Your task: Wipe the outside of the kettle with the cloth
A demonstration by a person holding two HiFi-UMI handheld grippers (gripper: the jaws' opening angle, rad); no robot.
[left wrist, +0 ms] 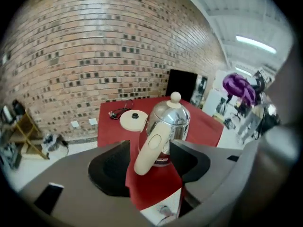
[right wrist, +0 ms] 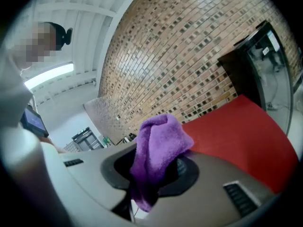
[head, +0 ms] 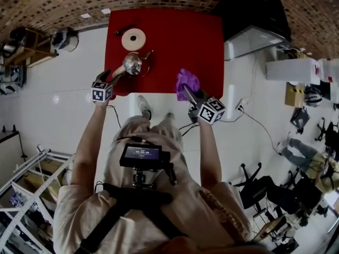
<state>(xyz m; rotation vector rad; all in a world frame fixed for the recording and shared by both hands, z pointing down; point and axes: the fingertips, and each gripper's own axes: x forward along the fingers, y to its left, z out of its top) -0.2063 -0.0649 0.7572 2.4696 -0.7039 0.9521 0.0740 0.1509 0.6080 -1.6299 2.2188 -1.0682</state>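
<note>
The kettle (head: 132, 63) is seen standing upright on the red table (head: 175, 36), lid on, with its cream handle (left wrist: 150, 148) turned toward the person. That facing is judged to be deliberate: the handle is offered to the left gripper (head: 117, 77), so the body can be steadied while its polished shell is left free for wiping.

In the left gripper view the handle is found between the jaws, which are spread wide. A strip of red table is visible between the handle and the left pad, and the right pad is not seen pressing either, so nothing is pinched there yet. The gripper is tilted down at the kettle from the near table edge.

The purple cloth (head: 187, 81) is held well to the right of the kettle, lifted off the table and not touching it. It is pinched by the right gripper (head: 186, 90), whose jaws are pressed onto its lower folds, while a bunched lobe is left standing beyond the tips. That loose lobe is judged to be the part meant for rubbing the metal, with the hard jaws kept off the surface.

Beyond the kettle, just beside it on the far side, the round cream base (head: 133, 39) is seen lying flat; the kettle is not seated on it.

No wiping contact is shown at this moment.
</note>
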